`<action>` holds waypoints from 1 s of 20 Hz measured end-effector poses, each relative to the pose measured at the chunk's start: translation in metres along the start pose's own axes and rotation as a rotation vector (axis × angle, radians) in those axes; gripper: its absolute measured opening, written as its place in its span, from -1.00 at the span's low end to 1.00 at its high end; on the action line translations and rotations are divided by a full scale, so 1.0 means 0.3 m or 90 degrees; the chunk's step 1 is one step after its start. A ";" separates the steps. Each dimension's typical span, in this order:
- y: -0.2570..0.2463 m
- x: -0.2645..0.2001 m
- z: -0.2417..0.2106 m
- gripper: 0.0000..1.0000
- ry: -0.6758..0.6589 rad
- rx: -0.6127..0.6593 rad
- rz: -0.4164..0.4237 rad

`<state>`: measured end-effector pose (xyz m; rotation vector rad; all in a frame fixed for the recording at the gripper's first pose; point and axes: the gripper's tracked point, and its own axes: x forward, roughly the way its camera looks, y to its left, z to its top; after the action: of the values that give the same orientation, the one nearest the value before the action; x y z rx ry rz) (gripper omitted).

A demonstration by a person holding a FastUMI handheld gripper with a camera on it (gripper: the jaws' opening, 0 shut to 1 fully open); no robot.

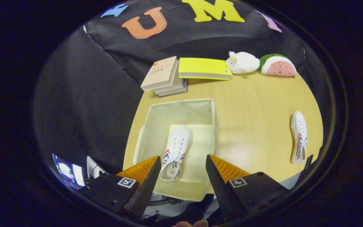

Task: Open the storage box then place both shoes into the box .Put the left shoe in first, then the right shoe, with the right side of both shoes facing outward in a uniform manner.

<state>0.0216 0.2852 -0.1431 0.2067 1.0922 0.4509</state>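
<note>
A pale fabric storage box (150, 119) stands open on the wooden table, just ahead of my fingers. One white shoe (175, 151) with red and blue stripes lies inside it on the box floor, toe pointing away, its heel between my fingertips. A second white shoe (298, 136) lies on its side on the table well to the right of the box. My gripper (183, 162) hovers above the near edge of the box, open, nothing between its fingers.
Stacked books (164, 77) and a yellow book (204, 68) lie beyond the box. A white plush toy (242, 62) and a watermelon-shaped plush (278, 65) sit at the table's far right. Bare tabletop (250, 119) separates box and loose shoe.
</note>
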 end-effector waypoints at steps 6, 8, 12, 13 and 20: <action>-0.438 -0.200 0.031 0.83 -0.069 0.020 -0.081; -0.614 -0.234 0.006 0.83 -0.067 0.049 -0.110; -0.966 -0.251 -0.055 0.83 -0.033 0.091 -0.164; -1.040 -0.245 -0.062 0.83 -0.019 0.103 -0.171; -1.383 -0.056 -0.096 0.83 0.113 0.122 -0.173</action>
<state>0.0933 -0.0938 -0.2996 0.1853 1.3179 0.1220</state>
